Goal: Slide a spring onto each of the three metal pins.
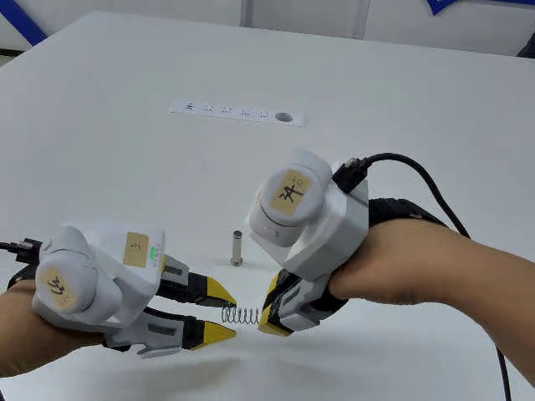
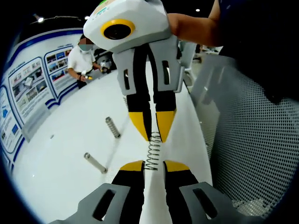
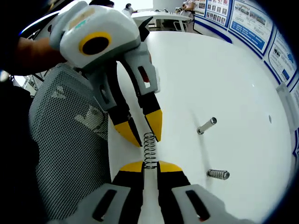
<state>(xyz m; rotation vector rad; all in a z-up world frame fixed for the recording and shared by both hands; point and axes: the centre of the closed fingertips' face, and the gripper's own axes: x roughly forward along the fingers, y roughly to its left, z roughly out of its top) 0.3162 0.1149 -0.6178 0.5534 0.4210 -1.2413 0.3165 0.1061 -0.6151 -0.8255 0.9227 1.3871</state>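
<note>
A small steel spring (image 1: 244, 315) (image 2: 153, 151) (image 3: 149, 151) hangs level just above the white table (image 1: 125, 159). My right gripper (image 1: 267, 307) (image 3: 150, 167) is shut on one end of it. My left gripper (image 1: 230, 316) (image 2: 154, 165) faces it, open, with its yellow tips either side of the spring's other end. A bare metal pin (image 1: 236, 248) (image 2: 95, 162) (image 3: 206, 125) stands on the table just beyond the spring. Another pin (image 2: 112, 127) (image 3: 218, 174) near it wears a spring.
A white power strip (image 1: 238, 111) lies farther back on the table. A black cable (image 1: 418, 171) runs along the right forearm. A grey mesh surface (image 2: 252, 140) (image 3: 60, 130) sits at the near side. A person (image 2: 81, 58) stands in the background.
</note>
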